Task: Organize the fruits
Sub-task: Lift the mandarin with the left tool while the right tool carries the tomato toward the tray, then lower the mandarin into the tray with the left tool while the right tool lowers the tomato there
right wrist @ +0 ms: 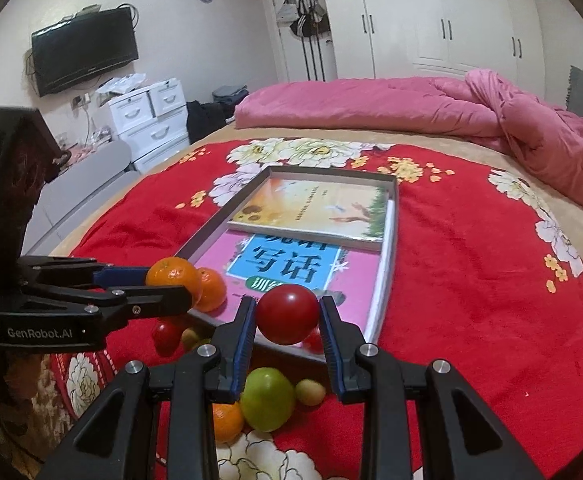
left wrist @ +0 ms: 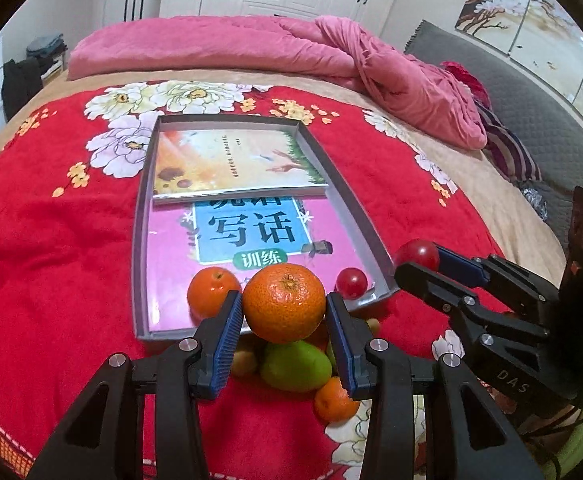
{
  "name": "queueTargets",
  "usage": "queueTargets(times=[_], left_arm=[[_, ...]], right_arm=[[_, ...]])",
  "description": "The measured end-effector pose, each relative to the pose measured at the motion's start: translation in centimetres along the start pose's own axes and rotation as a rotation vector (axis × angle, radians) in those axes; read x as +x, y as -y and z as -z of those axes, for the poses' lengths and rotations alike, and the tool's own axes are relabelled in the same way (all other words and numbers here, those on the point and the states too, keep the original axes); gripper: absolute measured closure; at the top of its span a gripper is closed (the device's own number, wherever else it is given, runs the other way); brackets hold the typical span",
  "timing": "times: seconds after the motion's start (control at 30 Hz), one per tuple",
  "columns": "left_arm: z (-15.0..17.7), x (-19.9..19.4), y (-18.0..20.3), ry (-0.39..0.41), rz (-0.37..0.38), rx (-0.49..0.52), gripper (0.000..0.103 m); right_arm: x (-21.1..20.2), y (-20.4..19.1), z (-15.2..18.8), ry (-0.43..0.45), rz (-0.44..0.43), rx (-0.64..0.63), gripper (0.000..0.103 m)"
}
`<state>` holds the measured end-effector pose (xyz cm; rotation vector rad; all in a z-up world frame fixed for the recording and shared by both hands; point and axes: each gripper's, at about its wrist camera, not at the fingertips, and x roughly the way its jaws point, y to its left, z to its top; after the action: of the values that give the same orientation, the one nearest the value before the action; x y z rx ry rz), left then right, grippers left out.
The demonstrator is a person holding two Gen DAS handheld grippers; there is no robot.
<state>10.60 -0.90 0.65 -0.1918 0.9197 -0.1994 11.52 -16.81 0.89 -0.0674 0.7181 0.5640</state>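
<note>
Two fruits go up at once over a bed spread with a red floral blanket (left wrist: pixel 51 240). The left claw (left wrist: pixel 284 312) is closed on a large orange (left wrist: pixel 284 302), stem scar turned up toward the camera; the right claw (right wrist: pixel 287 316) is closed on a red tomato (right wrist: pixel 288 314), held just right of it, above the near right corner of a shallow grey tray (left wrist: pixel 141 216).

The tray's long axis runs from the near edge of the blanket away toward the pink quilt (left wrist: pixel 251 44), and two books (left wrist: pixel 243 232) lie inside it. A smaller orange (left wrist: pixel 211 290) and a second tomato (left wrist: pixel 351 282) already sit at its near end.

The step in hand appears to be carrying fruit into the tray. Next, each claw would likely need to move forward over the near wall, lower, and open without knocking the fruit already placed. A green fruit (right wrist: pixel 267 398), another orange (right wrist: pixel 227 420) and small yellowish fruits (right wrist: pixel 310 392) wait on the blanket near the tray.
</note>
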Motion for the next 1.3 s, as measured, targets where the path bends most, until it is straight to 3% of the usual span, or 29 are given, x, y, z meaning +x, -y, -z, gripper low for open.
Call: queueTargets(times=[0.73, 1.3], left_arm=[[-1.0, 3.6, 1.1, -0.025, -0.002, 0.018, 0.059], [-0.8, 5.7, 0.8, -0.058, 0.002, 0.028, 0.059]], right_arm=[[0.4, 1.9, -1.2, 0.027, 0.060, 0.003, 0.071], [2.2, 2.2, -1.6, -0.008, 0.068, -0.005, 0.071]])
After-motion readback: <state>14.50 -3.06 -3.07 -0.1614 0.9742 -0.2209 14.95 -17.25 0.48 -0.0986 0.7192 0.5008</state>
